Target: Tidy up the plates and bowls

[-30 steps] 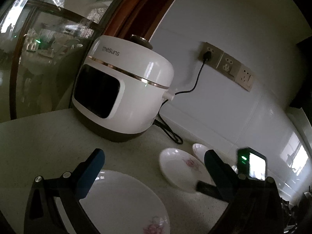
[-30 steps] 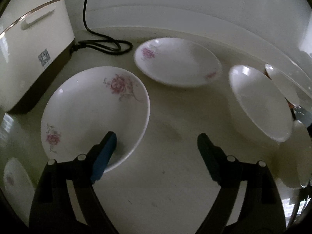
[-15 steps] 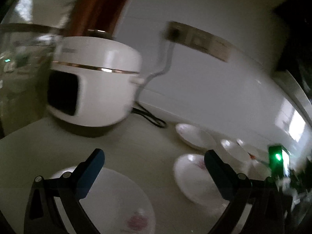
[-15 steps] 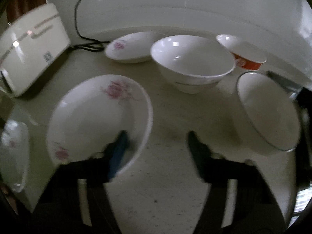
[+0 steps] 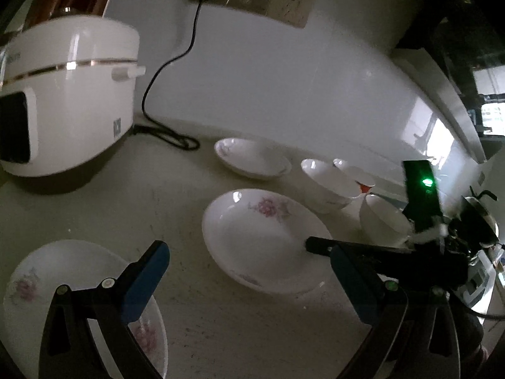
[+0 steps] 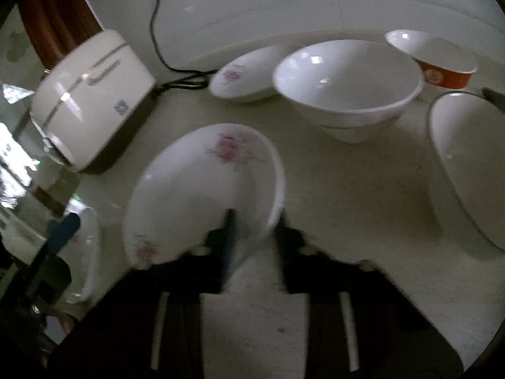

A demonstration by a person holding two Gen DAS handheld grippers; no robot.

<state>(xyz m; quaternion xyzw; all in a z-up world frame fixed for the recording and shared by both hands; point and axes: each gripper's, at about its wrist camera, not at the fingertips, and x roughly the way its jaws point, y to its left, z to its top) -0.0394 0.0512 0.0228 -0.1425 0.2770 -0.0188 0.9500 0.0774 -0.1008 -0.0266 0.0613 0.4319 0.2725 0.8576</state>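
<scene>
A white flowered deep plate (image 6: 202, 189) lies mid-counter; my right gripper (image 6: 255, 230) is shut on its near rim, one finger inside, one outside. The same plate (image 5: 262, 237) shows in the left wrist view with the right gripper (image 5: 318, 246) on its right edge. My left gripper (image 5: 249, 284) is open and empty above the counter, its left finger over a second flowered plate (image 5: 72, 284). A third flowered plate (image 5: 252, 161) lies near the wall. A large white bowl (image 6: 347, 85), a red-sided bowl (image 6: 435, 60) and another white bowl (image 6: 470, 164) stand to the right.
A white rice cooker (image 5: 66, 94) stands at the left, its black cord (image 5: 170, 72) running to a wall socket and coiled on the counter (image 5: 142, 195). The white tiled wall is behind the dishes. Dark items crowd the far right edge.
My right gripper closed from wide open onto the rim of the middle flowered plate. The left gripper swung its view rightward toward the dishes and stayed open.
</scene>
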